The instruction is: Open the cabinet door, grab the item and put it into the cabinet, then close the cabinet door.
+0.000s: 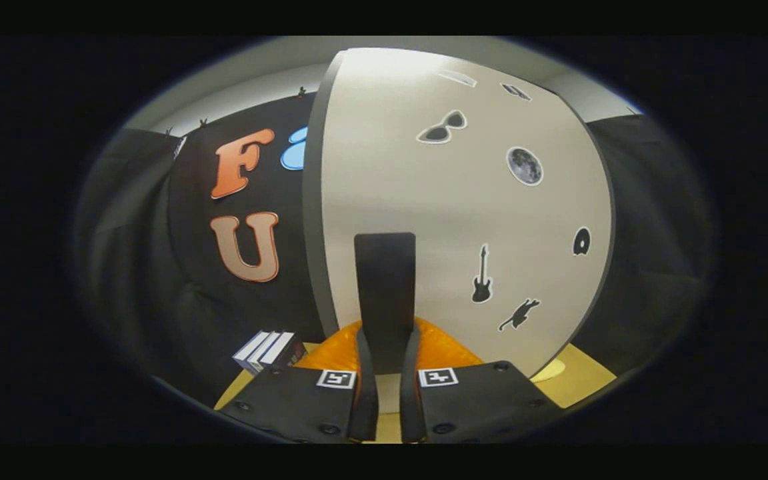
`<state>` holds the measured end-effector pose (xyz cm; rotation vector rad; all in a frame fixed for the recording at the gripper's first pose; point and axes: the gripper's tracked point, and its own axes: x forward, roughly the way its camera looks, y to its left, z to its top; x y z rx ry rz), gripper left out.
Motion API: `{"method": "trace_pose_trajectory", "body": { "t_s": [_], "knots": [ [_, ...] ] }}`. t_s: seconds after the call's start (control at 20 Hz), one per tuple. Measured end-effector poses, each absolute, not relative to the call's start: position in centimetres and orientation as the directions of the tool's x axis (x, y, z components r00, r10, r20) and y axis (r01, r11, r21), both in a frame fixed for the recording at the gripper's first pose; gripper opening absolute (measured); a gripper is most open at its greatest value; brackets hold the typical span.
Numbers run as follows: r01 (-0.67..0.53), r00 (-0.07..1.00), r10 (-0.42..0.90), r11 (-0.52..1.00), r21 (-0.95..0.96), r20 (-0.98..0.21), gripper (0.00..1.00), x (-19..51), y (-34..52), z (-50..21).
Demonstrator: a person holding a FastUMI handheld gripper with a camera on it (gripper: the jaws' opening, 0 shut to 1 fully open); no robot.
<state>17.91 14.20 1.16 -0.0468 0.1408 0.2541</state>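
The gripper (pixel 384 400) fingers are clenched on the upright dark handle (pixel 385 300) of the cabinet door (pixel 464 220). Step in hand, judged: door handling, whether opening or closing cannot be told. The handle's long axis runs vertical. Orange item (pixel 441 350) lies just beyond the fingers on the counter (pixel 584 380); its orientation is unclear.

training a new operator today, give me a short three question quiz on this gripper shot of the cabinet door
1. True or false: the gripper has both fingers pressed on the dark handle of the cabinet door.
2. Which sticker sits nearest the handle? A moon B guitar C sunglasses
3. Fill in: the stack of small boxes lies to the ___ of the fingers.

Key: 1 true; 2 B; 3 left
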Motion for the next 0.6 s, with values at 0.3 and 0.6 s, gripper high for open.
{"method": "trace_pose_trajectory", "body": {
  "t_s": [0.3, 0.6],
  "knots": [
    [-0.235, 0.964, 0.228, 0.971, -0.036, -0.141, 0.16, 12.3, 10.1, 1.5],
    [-0.195, 0.975, 0.189, 0.98, -0.044, -0.121, 0.16, 8.7, 6.4, 1.7]
  ]
}}
